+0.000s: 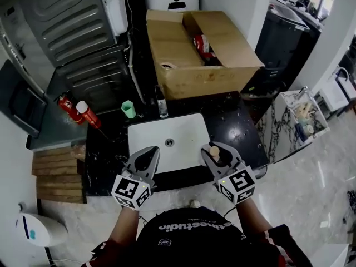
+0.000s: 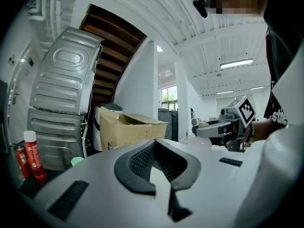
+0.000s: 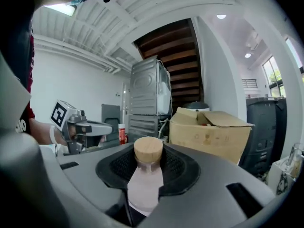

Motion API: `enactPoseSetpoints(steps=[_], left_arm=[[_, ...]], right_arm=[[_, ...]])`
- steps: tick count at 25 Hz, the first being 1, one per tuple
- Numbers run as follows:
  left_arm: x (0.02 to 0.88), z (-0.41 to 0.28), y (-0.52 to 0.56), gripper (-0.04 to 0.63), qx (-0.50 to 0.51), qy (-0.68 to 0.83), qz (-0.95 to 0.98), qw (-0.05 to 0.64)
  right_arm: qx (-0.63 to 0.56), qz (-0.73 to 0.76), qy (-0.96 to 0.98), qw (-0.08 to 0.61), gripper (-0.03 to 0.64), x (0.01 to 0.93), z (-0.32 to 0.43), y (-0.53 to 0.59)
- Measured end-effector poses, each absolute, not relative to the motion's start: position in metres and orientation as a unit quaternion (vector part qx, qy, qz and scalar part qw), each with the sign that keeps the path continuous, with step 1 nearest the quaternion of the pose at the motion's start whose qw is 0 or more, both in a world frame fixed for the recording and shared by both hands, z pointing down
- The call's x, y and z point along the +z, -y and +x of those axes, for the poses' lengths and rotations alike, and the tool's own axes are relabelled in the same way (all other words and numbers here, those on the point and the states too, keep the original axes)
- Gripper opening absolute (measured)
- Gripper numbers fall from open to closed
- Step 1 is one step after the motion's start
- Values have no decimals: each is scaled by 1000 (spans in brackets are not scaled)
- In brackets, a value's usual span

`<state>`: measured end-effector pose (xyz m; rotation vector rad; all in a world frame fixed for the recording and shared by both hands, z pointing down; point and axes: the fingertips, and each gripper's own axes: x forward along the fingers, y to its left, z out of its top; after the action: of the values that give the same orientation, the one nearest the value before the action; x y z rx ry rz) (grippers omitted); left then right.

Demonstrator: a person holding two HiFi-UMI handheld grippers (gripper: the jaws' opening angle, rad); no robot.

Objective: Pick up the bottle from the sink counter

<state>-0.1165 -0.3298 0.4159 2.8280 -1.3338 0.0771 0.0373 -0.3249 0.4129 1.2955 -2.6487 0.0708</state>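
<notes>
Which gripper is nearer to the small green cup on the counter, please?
Left: the left gripper hangs over the white sink, close to the cup; the right gripper is farther right.

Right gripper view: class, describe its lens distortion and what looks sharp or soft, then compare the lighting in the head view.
Right gripper view: the fisheye lens bows the ceiling beams and the corners go black; the bottle and its wooden cap look fairly sharp, the lower edge soft. Head view: even light, the white sink bright, small glints on the black counter.
</notes>
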Motion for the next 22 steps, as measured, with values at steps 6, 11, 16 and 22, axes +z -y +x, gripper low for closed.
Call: enactPoseSetpoints(steps=[6, 11, 16, 22], left_arm=[[403, -150, 326, 15, 13, 452, 892, -2], [401, -159, 325, 15, 9, 456, 890, -3], [402, -157, 327, 15, 9, 450, 893, -4], [403, -154, 328, 15, 8, 443, 896, -4]], right_arm=[[15, 405, 909, 95, 152, 398, 1, 315], [5, 405, 909, 96, 152, 393, -5, 312], [5, 408, 908, 94, 152, 389, -4, 311], [1, 410, 908, 90, 152, 387, -4, 309]])
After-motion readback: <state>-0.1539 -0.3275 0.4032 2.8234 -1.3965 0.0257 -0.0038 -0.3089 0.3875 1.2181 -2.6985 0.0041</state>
